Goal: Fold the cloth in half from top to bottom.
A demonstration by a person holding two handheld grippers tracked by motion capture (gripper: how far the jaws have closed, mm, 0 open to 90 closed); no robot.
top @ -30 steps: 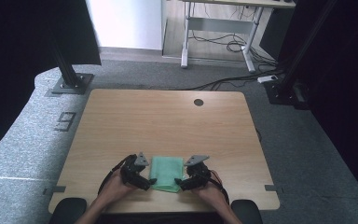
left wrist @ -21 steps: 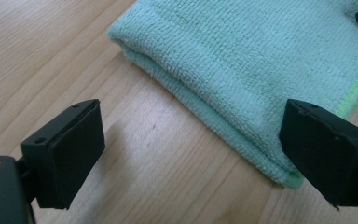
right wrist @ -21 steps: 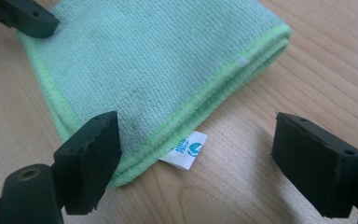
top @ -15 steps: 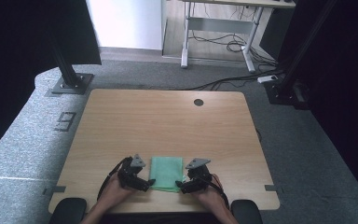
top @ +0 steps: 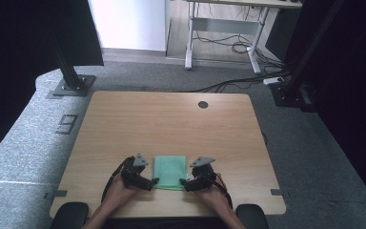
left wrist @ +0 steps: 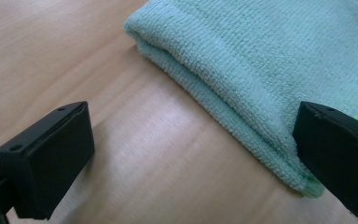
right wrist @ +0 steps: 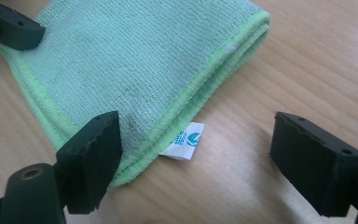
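While both hands rest at the near edge of the wooden table [top: 171, 119], a folded green cloth [top: 169, 171] lies flat between them, its long axis running from six toward twelve o'clock. From the left tongs [top: 153, 182] the cloth lies at three o'clock; from the right tongs [top: 185, 183] it lies at nine, both about equally near. The left tongs are spread wide and have just been opening, one jaw over bare wood, the other at the cloth's folded edge, gripping nothing. The right tongs are also released, one jaw over the cloth's stitched corner beside a small white label [right wrist: 184, 140]. No container is present.
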